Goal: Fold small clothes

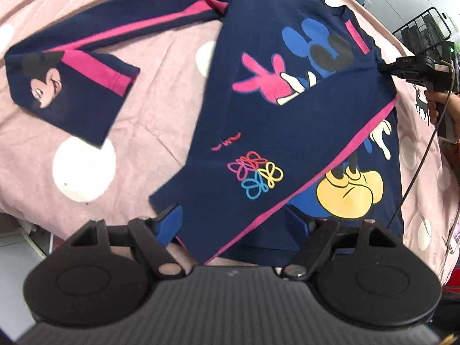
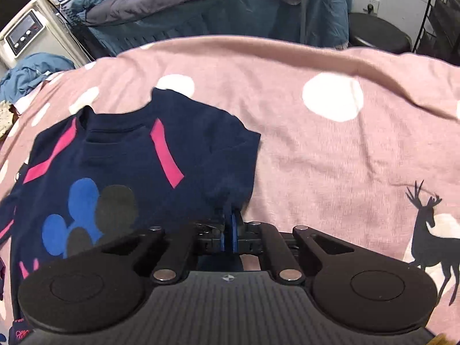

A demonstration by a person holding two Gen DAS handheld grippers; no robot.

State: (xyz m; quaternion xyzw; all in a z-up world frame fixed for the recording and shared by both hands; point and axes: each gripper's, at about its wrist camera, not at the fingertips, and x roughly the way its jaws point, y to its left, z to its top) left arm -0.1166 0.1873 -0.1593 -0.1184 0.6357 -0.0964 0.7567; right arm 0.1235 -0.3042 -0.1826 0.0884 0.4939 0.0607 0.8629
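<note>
A navy sweatshirt (image 1: 258, 115) with pink stripes and cartoon mouse prints lies flat on a pink dotted bedspread (image 1: 161, 86). One sleeve (image 1: 72, 86) stretches out to the left. The other sleeve (image 1: 258, 178) is folded slantwise over the body, and its cuff lies between the fingers of my left gripper (image 1: 234, 221), which stands open just above it. In the right wrist view, my right gripper (image 2: 229, 218) is shut on the sweatshirt's (image 2: 129, 166) shoulder edge. The left wrist view shows the right gripper (image 1: 385, 67) pinching that edge at the far right.
The bedspread (image 2: 330, 149) carries white dots and a black deer print (image 2: 431, 230). Behind the bed lie blue and grey bedding (image 2: 201, 8), a white device with a screen (image 2: 23, 33) and a black stool (image 2: 379, 34). A cable (image 1: 417, 166) hangs from the right gripper's handle.
</note>
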